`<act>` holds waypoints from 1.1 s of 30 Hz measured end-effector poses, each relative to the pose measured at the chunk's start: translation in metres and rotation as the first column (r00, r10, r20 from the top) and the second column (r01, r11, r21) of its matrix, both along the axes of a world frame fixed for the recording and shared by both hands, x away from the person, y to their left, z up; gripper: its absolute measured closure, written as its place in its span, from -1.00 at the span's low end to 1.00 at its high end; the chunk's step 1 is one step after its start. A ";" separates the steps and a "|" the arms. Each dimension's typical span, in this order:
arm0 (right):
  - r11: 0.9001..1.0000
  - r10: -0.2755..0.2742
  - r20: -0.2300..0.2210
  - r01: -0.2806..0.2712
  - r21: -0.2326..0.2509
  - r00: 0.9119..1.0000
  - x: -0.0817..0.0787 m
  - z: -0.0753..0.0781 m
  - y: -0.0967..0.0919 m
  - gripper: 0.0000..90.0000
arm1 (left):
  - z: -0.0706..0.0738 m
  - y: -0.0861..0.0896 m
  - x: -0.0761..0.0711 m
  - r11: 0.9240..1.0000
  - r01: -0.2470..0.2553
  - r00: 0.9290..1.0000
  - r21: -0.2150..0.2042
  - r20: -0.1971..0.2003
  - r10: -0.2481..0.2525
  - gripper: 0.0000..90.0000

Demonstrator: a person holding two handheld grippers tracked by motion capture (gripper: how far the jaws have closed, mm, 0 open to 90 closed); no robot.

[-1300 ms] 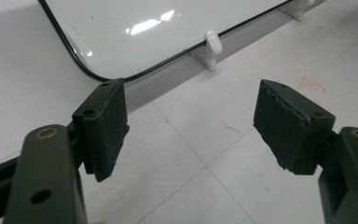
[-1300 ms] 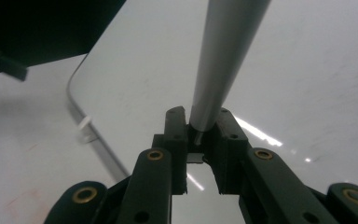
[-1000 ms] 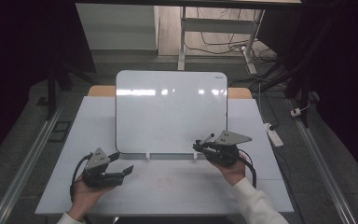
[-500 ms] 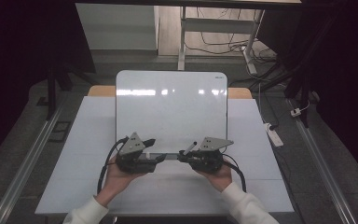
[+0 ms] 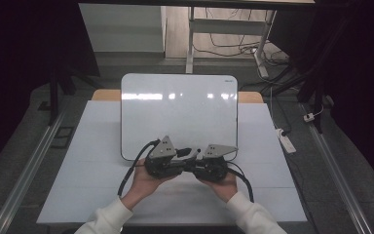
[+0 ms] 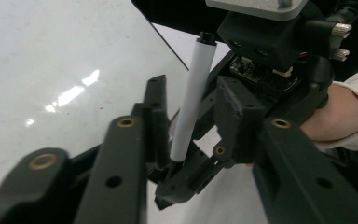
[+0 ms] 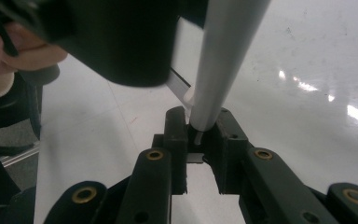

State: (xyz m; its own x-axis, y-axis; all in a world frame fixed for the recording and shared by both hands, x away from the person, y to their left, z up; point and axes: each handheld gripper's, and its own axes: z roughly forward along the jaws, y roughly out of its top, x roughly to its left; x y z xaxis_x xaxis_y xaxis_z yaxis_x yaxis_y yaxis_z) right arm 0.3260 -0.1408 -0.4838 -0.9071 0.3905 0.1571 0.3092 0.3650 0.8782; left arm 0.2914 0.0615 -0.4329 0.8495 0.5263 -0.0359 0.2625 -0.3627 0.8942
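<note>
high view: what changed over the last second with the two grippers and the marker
The left gripper swung in from the table's left to meet the right gripper at the whiteboard's near edge, and its jaws have just been closing around the white marker. The right gripper shifted slightly left and stays shut on the marker's end. The whiteboard and table are unchanged.

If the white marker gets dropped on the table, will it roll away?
Probably. The white marker is a smooth round tube with no flat side showing, so it would likely roll. It looks stiff: it stays straight though the right tongs grip only its end. Its smooth surface might slip between the left tongs, whose jaws have just been closing around it.
</note>
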 end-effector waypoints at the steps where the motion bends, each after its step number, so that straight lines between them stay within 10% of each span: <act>1: 1.000 -0.001 0.000 0.001 -0.003 1.000 0.000 0.000 0.000 0.73 | 0.000 -0.002 0.001 1.000 0.002 1.000 0.002 0.000 -0.002 0.52; 22: 1.000 0.026 -0.033 -0.026 0.016 0.999 -0.003 0.000 0.002 0.68 | -0.001 0.004 0.003 0.999 -0.033 0.999 0.000 0.023 0.033 0.81; 33: 0.996 -0.093 0.138 0.091 0.020 0.986 -0.007 0.012 -0.017 0.28 | 0.006 0.046 0.009 0.984 -0.173 0.985 -0.028 0.017 0.174 0.81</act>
